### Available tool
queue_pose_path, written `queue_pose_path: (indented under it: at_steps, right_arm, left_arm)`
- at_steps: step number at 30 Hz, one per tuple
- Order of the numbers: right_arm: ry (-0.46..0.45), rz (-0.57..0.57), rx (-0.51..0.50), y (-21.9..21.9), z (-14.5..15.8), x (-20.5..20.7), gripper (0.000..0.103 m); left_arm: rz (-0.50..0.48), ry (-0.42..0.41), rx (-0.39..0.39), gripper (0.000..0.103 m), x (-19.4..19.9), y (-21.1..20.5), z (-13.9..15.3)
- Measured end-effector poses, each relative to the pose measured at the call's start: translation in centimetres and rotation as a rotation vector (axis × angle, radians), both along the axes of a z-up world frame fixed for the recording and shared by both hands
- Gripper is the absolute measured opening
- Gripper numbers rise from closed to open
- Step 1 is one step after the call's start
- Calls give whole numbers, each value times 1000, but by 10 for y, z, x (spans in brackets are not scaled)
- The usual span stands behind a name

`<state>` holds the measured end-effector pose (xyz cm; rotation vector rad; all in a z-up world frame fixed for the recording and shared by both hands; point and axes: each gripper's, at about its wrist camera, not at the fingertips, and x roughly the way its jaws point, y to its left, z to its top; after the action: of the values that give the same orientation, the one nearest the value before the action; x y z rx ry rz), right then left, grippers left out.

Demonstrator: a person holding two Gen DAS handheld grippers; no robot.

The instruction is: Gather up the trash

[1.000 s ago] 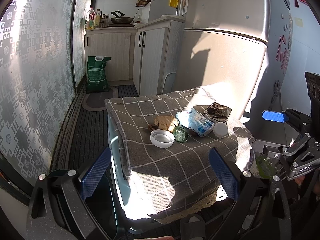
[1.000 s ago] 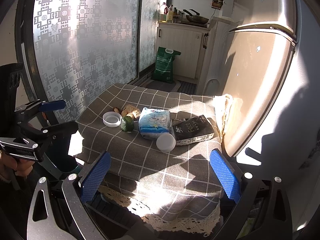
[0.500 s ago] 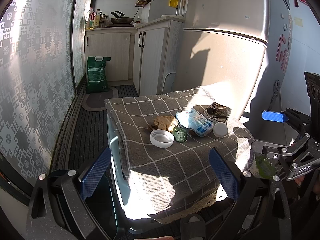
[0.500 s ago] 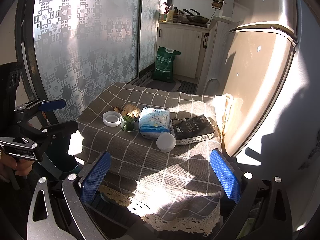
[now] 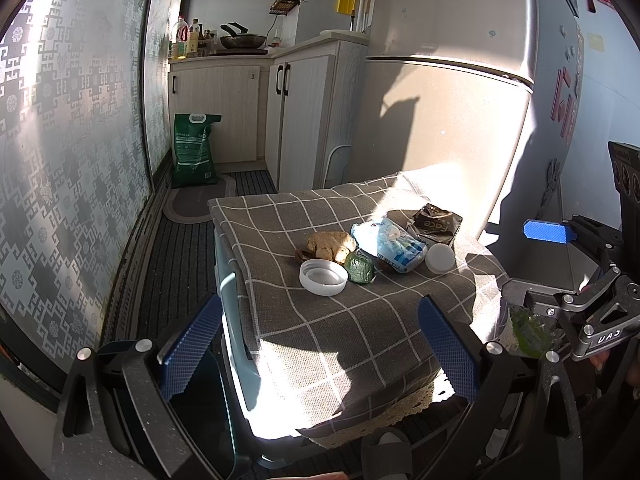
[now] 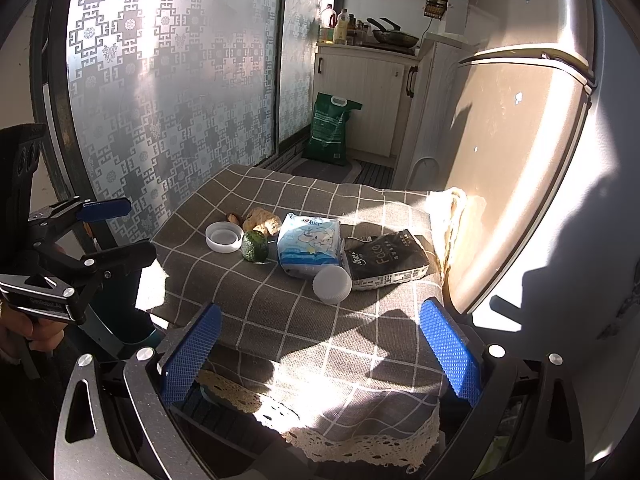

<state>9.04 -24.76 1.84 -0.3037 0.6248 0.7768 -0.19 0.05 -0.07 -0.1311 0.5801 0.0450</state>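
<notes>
The left hand-held gripper hangs with its blue-padded fingers wide apart and nothing between them, short of the near edge of the grey checked cloth-covered counter. The right hand-held gripper is likewise spread and empty, at the same near edge but further right.

The trash sits in a loose row across the counter's middle, ahead of both. From the counter's left: a white round plastic lid, a crumpled green ball touching it, a tan lumpy scrap just behind, a light blue tissue packet, a white plastic cap against the packet's near corner, and a black foil pouch at the counter's right.

The pouch's long axis runs roughly left to right across the right gripper's view. The cap and pouch look nearer the right gripper; the lid and green ball suit the left. Both are held level, pointing forward over the counter.
</notes>
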Motion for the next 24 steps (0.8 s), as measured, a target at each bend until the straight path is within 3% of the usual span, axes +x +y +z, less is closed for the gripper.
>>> queue_pose_path:
  at_steps: [19,24]
  right_arm:
    - [-8,-8,-7,1,-3,0,100]
    - [24,-7,39,-4,0,2,100]
  left_arm:
    - [-8,-2,-3,100,-1,0,1]
    - [-13,4,6,100,2,3,-4]
